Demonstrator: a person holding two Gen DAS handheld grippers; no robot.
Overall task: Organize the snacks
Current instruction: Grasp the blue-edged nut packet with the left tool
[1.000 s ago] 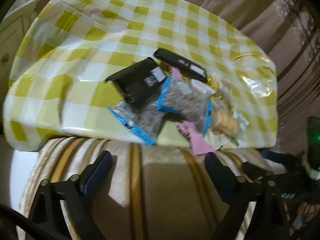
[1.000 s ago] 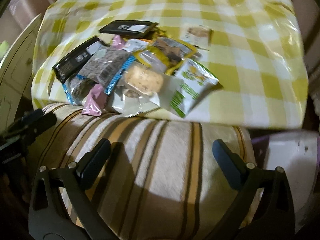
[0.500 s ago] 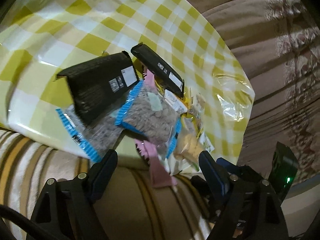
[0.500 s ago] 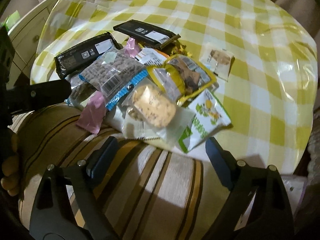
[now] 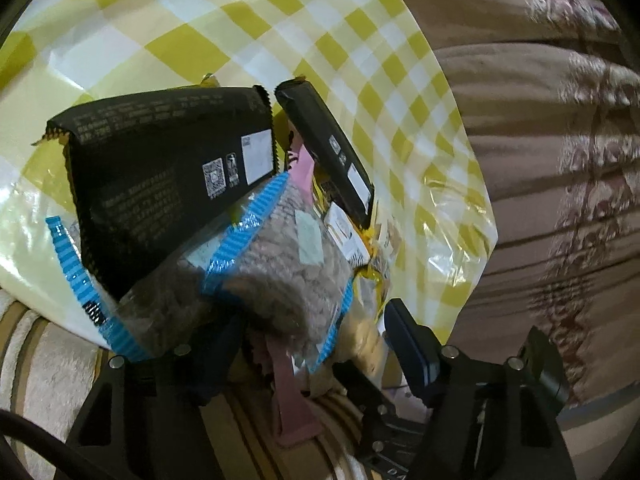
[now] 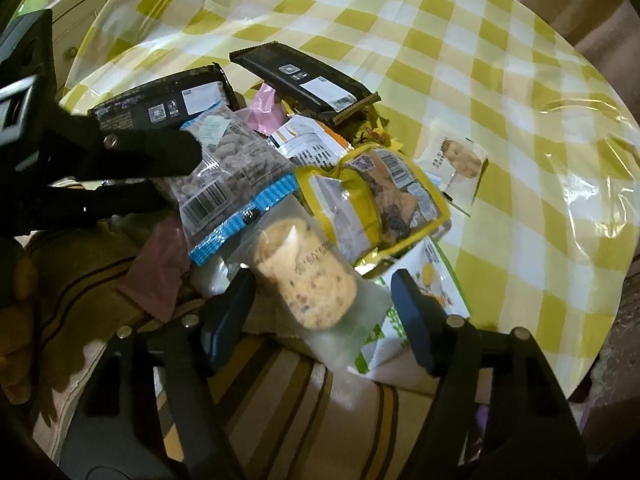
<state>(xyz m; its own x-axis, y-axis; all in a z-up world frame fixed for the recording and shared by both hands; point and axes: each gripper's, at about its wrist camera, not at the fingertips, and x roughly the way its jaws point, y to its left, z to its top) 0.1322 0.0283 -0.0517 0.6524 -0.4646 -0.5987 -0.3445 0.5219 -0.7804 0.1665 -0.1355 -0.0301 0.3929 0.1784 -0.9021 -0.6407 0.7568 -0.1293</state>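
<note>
A heap of snack packets lies at the near edge of a yellow-checked tablecloth (image 6: 520, 80). My left gripper (image 5: 312, 328) straddles a blue-edged packet of nuts (image 5: 280, 276), and its jaws are closing with that packet and a pink wrapper (image 5: 292, 392) between them; no pad clearly presses. In the right wrist view it (image 6: 176, 178) reaches in from the left onto the same packet (image 6: 228, 168). My right gripper (image 6: 322, 284) is closing around a round cookie in clear wrap (image 6: 304, 276), with a gap still showing at the right finger.
Two black packets (image 6: 160, 104) (image 6: 304, 76), a yellow pouch (image 6: 380, 200), a green-and-white packet (image 6: 440, 276) and a small cookie packet (image 6: 456, 164) crowd the pile. A striped cushion (image 6: 320, 420) lies under both grippers. A white cabinet (image 6: 80, 12) stands left, brown fabric (image 5: 540, 160) right.
Both grippers have come forward and down from over the striped cushion to the pile. Their jaws have narrowed, and the left one has rolled.
</note>
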